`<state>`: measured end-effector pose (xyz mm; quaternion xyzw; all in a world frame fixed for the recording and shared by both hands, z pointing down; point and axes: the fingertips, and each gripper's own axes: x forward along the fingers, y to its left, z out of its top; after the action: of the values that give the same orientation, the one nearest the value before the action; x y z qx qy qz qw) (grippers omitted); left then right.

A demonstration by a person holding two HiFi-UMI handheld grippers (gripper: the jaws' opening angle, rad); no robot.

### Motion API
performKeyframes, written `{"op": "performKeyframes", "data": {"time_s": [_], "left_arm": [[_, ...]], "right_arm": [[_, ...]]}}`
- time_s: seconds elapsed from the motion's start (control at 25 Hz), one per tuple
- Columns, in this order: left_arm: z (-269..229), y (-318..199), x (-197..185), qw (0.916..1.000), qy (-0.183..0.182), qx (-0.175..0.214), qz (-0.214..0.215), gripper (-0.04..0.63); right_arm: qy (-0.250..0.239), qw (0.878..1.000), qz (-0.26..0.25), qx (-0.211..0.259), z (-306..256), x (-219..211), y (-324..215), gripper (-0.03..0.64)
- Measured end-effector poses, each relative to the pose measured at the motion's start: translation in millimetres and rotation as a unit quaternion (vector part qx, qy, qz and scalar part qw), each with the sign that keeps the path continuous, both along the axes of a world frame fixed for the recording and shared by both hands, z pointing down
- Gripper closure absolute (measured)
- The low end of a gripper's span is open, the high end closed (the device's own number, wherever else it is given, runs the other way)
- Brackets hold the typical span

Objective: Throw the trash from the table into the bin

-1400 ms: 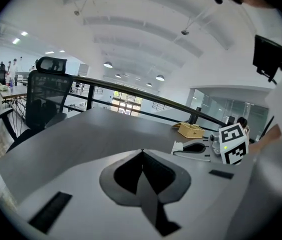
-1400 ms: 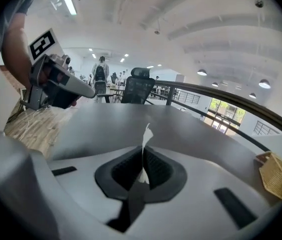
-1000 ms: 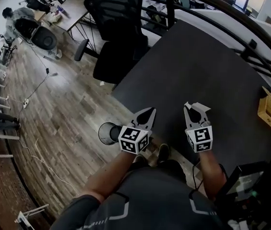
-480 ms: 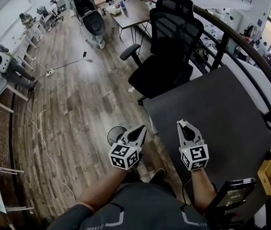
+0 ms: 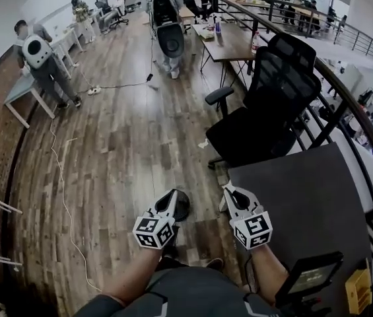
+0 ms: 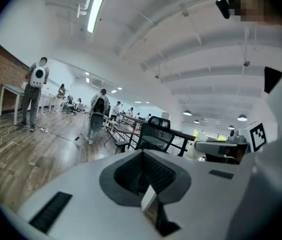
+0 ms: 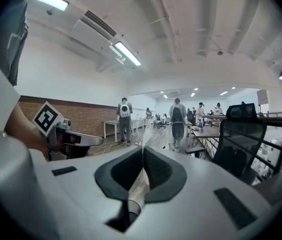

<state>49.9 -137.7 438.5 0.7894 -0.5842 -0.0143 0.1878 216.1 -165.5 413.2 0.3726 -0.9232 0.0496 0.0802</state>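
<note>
In the head view a small round black bin (image 5: 182, 208) stands on the wooden floor just left of the dark table (image 5: 305, 197). My left gripper (image 5: 168, 201) hangs over the bin's near rim and hides part of it. Its jaws are shut, and the left gripper view shows a small white scrap (image 6: 148, 199) wedged between them. My right gripper (image 5: 226, 191) is beside it, over the table's left corner, shut on a thin pale scrap (image 7: 135, 191) that shows edge-on in the right gripper view. Both grippers point nearly level, away from me.
A black office chair (image 5: 265, 111) stands just beyond the table's corner. A black railing (image 5: 344, 111) runs behind it. Several people (image 5: 37, 51) stand at desks far off, and a cable (image 5: 64, 197) trails along the floor on the left. A yellow box (image 5: 358, 289) sits at the table's near right.
The view has swung left from the table to the open floor. Both grippers came off the tabletop toward the table's left corner, and the bin now lies directly under the left gripper's tips.
</note>
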Motion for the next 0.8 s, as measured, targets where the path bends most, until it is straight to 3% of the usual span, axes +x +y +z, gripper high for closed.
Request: {"op": "performKeyframes", "data": {"time_s": [0.12, 0.32, 0.6, 0.8], "left_arm": [[3, 1, -51, 0.9994, 0.004, 0.008, -0.032, 0.584], [6, 16, -129, 0.9989, -0.001, 0.034, -0.031, 0.584], [46, 4, -226, 0.9979, -0.009, -0.014, -0.062, 0.584], [97, -14, -270, 0.9960, -0.011, -0.059, -0.066, 0.584]], "right_arm": [[0.008, 0.999, -0.036, 0.002, 3, -52, -7, 0.604], [0.025, 0.997, -0.072, -0.011, 26, -143, 1, 0.604], [0.019, 0.994, -0.095, -0.060, 71, -233, -19, 0.604], [0.027, 0.990, -0.108, -0.091, 125, -280, -44, 0.604]]}}
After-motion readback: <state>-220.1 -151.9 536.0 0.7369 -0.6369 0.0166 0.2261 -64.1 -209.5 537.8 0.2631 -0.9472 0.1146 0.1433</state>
